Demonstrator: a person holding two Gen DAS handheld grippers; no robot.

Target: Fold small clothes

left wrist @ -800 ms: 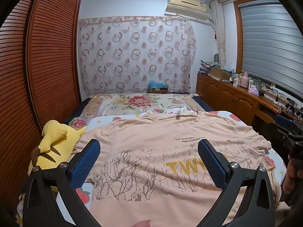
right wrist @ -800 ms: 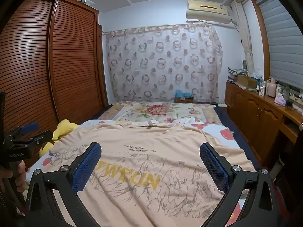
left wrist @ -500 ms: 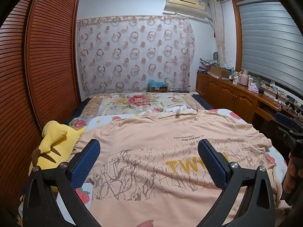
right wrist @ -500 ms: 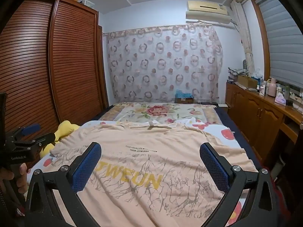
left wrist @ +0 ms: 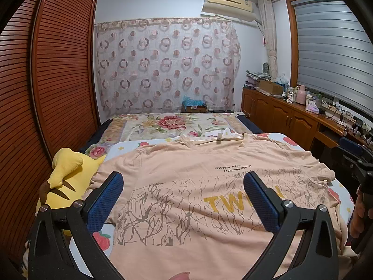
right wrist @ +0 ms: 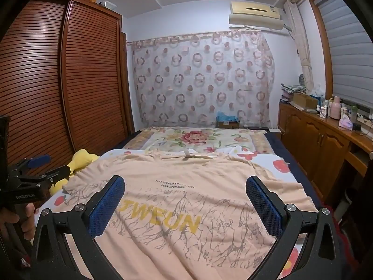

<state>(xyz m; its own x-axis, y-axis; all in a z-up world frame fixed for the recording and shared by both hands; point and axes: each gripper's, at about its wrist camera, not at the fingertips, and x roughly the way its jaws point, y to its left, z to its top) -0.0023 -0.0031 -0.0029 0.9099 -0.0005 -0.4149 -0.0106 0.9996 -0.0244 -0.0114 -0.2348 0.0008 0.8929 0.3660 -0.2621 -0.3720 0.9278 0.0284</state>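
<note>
A peach T-shirt (left wrist: pixel 186 175) with yellow letters and a brown crack print lies spread flat, front up, on the bed, collar at the far end. It also shows in the right wrist view (right wrist: pixel 186 186). My left gripper (left wrist: pixel 183 198) is open and empty, held above the shirt's left half. My right gripper (right wrist: pixel 185 200) is open and empty above the shirt's right half. Each gripper shows at the edge of the other's view, the right one (left wrist: pixel 359 161) and the left one (right wrist: pixel 30 175).
A yellow plush toy (left wrist: pixel 67 177) lies at the bed's left edge beside the slatted wardrobe (left wrist: pixel 46 81). A floral blanket (left wrist: pixel 172 126) covers the far end of the bed. A wooden cabinet (right wrist: pixel 321 140) with clutter runs along the right wall.
Both grippers have shifted only slightly above the shirt. Both stay open, and the shirt has not moved.
</note>
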